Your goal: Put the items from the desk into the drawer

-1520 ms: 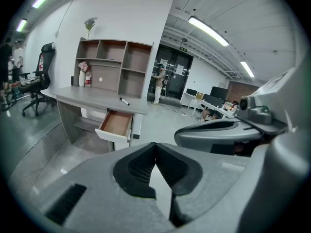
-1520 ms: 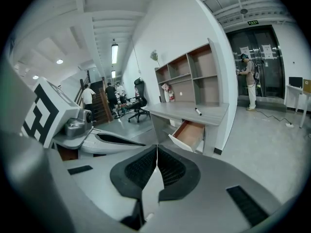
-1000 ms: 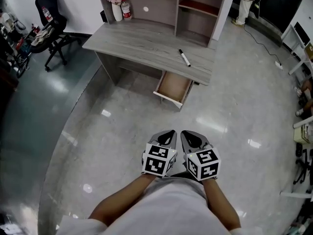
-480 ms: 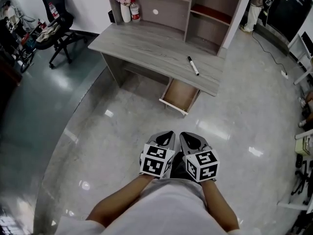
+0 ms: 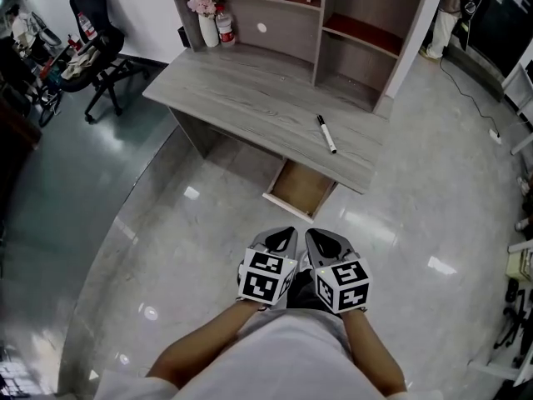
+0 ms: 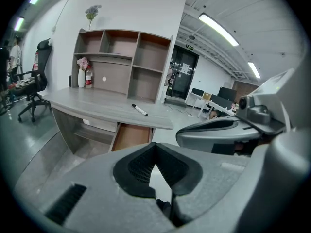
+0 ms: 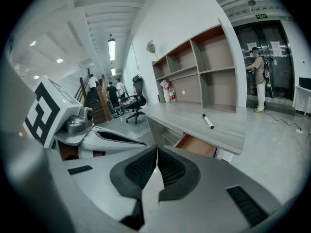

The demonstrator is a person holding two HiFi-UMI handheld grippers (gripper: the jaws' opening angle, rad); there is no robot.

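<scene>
Held left gripper point(image 5: 281, 238) and right gripper point(image 5: 321, 240) side by side at bottom centre, jaws of each pressed together, nothing between. Saw marker point(image 5: 326, 133) lying on desk point(image 5: 241, 98), right of upper centre, well apart from both. Found drawer point(image 5: 301, 190) open just below it, under the desk's edge. Could not read bottle point(image 5: 224, 28) label, upper left.

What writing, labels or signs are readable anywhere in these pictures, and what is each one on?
Nothing here reads clearly.
Green sign above the glass doors: too small to read.
Papers on those doors: blurred.
Red-labelled bottle on the desk: print too small.
Cubes on the left hand-held gripper and right hand-held gripper: black-and-white patterns, no letters.
</scene>
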